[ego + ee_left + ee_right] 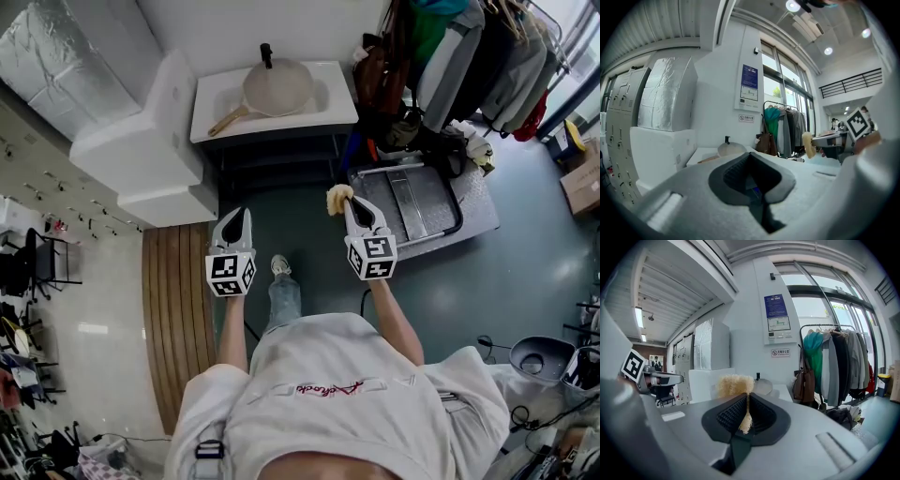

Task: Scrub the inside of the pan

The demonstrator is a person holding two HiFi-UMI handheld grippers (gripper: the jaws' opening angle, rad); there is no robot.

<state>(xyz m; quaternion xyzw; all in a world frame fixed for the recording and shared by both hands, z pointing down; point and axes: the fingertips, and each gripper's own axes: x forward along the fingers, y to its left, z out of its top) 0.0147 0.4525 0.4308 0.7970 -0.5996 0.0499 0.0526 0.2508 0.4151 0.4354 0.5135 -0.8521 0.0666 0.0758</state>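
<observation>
Approach step: right gripper (353,206) clamps a fibrous scrubber (337,196), left gripper (238,217) closed on nothing, both well short of the pan (277,87) on the white surface (214,120); next, close in and lower the scrubber into the pan

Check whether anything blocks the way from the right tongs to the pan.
Nothing visible does. The right tongs, shut on a straw-coloured scrubber, are held short of the white counter where the pan rests. Only floor lies between them.
</observation>
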